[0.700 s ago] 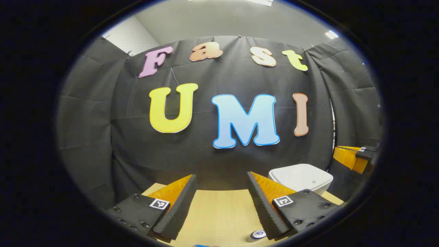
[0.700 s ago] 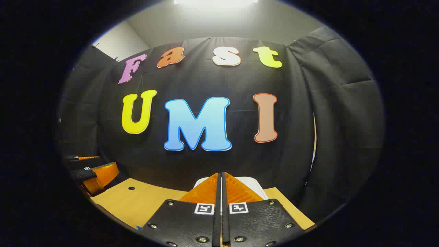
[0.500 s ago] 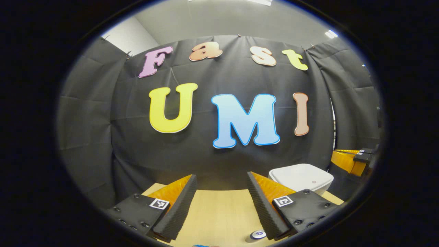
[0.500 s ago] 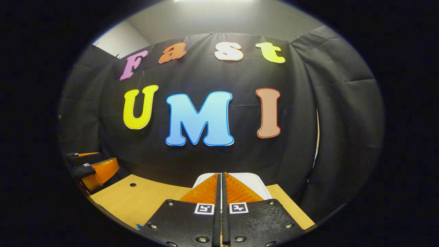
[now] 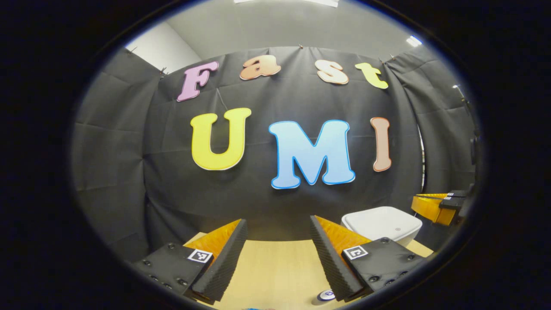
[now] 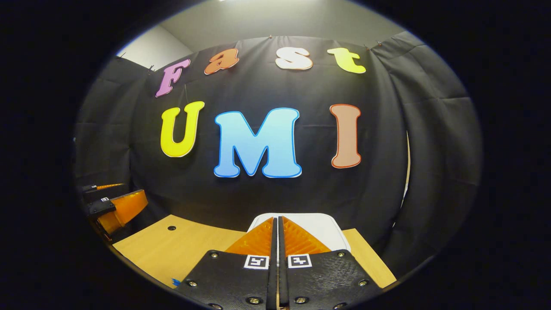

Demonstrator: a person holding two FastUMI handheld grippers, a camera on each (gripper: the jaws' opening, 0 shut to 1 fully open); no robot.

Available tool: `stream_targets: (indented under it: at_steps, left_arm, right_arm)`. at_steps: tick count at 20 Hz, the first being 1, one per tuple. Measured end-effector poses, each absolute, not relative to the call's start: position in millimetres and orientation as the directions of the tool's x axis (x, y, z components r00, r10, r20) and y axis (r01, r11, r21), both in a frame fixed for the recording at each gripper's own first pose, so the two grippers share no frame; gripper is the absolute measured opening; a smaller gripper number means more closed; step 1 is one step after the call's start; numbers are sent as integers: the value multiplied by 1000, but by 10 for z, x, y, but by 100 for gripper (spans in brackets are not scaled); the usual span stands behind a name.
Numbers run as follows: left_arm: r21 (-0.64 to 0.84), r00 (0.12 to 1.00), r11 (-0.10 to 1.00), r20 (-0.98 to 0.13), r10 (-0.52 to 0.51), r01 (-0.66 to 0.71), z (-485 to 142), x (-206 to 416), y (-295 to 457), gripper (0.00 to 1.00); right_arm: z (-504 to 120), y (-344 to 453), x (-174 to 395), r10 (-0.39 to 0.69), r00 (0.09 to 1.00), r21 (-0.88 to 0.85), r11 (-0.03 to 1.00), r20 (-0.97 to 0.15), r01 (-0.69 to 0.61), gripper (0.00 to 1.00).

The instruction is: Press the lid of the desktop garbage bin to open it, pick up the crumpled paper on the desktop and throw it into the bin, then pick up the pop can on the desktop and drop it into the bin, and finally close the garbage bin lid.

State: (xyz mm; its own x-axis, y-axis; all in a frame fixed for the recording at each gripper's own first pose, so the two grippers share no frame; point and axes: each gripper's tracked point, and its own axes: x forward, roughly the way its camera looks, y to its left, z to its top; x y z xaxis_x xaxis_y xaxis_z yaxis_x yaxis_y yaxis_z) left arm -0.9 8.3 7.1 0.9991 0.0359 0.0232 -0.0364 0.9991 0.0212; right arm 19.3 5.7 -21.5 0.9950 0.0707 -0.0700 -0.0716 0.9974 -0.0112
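The white garbage bin [image 5: 382, 224] stands at the table's back right with its lid down. My left gripper [image 5: 277, 230] hangs open over the wooden table [image 5: 275, 267], left of the bin, with nothing between its fingers. The top of the pop can [image 5: 326, 295] peeks out by the lower edge, beside the right finger. In the right gripper view, my right gripper [image 6: 276, 224] is shut and empty, its tips in front of the bin's lid [image 6: 320, 226]. That gripper [image 5: 434, 206] also appears at the far right in the left gripper view, beyond the bin.
Black cloth walls close the table [image 6: 181, 245] at the back and sides. A small dark hole [image 6: 171, 227] marks the tabletop at the left. My left gripper [image 6: 116, 206] shows at the left edge of the right gripper view. A blue scrap [image 6: 175, 282] lies near the front edge.
The right gripper has tilted down and drawn nearer the bin, so more of the lid shows above its tips. The left gripper has shifted slightly; less of the can shows.
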Motion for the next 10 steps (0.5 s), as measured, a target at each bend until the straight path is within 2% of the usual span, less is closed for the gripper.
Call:
stream_targets:
  at_steps: [1,10]
  left_arm:
    - [24,999,999,24,40,-40,72,-10,93,98]
    - [24,997,997,8,73,-73,1,46,207,98]
  right_arm:
    - [-241,34,240,67,995,-12,998,-75,-69,2]
    - [-806,-212,560,30,979,-6,999,-202,-32,2]
